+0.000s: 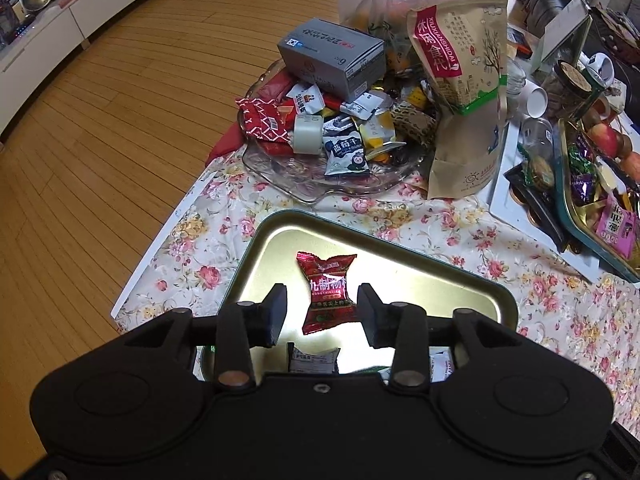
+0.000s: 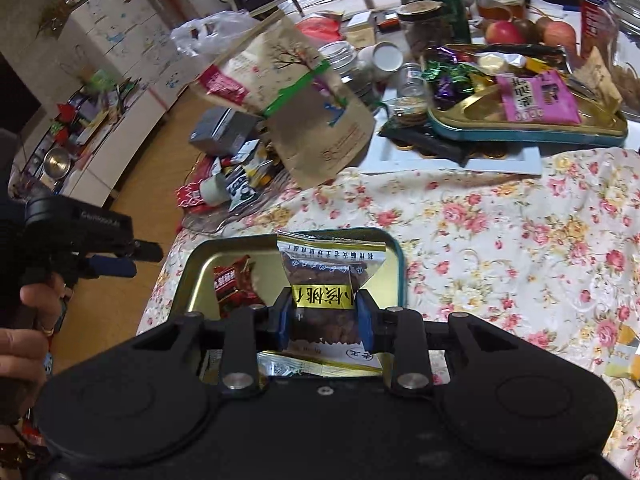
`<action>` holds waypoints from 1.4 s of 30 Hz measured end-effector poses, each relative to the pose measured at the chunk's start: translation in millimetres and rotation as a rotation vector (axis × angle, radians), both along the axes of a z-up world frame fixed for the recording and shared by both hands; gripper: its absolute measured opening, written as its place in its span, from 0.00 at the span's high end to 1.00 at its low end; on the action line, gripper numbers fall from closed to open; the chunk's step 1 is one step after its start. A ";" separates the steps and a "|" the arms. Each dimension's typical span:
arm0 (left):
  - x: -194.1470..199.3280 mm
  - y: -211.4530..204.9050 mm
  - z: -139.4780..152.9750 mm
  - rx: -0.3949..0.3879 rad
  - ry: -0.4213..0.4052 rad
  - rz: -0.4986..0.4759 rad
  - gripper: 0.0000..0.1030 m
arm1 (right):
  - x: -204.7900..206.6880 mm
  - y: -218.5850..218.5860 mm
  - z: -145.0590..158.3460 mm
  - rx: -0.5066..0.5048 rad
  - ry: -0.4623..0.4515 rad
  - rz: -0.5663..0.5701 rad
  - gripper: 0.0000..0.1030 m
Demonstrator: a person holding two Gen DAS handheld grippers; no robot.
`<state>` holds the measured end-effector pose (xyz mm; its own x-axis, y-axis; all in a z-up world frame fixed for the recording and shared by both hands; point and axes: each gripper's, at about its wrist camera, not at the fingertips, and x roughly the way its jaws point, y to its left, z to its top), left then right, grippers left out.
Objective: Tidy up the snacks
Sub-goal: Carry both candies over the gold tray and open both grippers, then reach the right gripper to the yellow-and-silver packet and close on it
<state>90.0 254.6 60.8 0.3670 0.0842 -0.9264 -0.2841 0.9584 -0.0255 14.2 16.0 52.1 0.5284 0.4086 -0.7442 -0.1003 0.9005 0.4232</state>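
Floral tablecloth point(image 2: 500, 232), gold tray point(image 2: 394, 264) near its edge, directly under both grippers. Right gripper point(image 2: 323, 314) nearer the job: fingers pinch walnut packet point(image 2: 322, 276) across its middle, long axis upright, hanging over tray. Left gripper point(image 1: 322, 312) spread wide, empty, straddling red candy point(image 1: 329, 292) lying in tray, apparently not touching.

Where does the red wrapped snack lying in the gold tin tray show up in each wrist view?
Left wrist: the red snack lies mid-frame in the tray, between the open left gripper fingers.
Right wrist: the red snack sits lower left of centre, left of the right gripper.
Shared landmark: the kraft paper pouch.
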 end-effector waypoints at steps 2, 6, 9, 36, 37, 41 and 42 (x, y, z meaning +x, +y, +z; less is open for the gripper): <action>0.2 -3.5 -1.6 0.001 0.007 -0.012 0.53 | 0.2 3.2 -0.5 -0.005 0.006 0.019 0.65; 0.8 -12.2 -5.7 0.008 0.020 -0.037 0.53 | -1.8 8.1 -0.4 -0.013 0.007 0.054 0.64; 0.4 -19.4 -7.4 0.013 0.027 -0.056 0.53 | -3.1 10.7 1.9 -0.026 -0.004 0.062 0.64; -4.8 -114.7 -11.9 0.051 0.048 -0.269 0.53 | 10.7 -50.1 -12.4 -0.122 0.062 -0.153 0.62; -5.5 -119.6 -12.0 0.053 0.048 -0.279 0.53 | 10.3 -54.6 -13.4 -0.129 0.062 -0.161 0.62; -9.0 -140.5 -13.5 0.060 0.049 -0.333 0.53 | 7.4 -78.2 -16.9 -0.128 0.049 -0.230 0.62; -10.0 -145.9 -13.9 0.065 0.049 -0.347 0.53 | 7.2 -84.7 -17.8 -0.131 0.052 -0.247 0.62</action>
<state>79.9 108.7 46.9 0.3397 0.0214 -0.9403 0.0588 0.9973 0.0439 21.4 -68.7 34.3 0.5595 0.1712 -0.8109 0.1476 0.9422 0.3008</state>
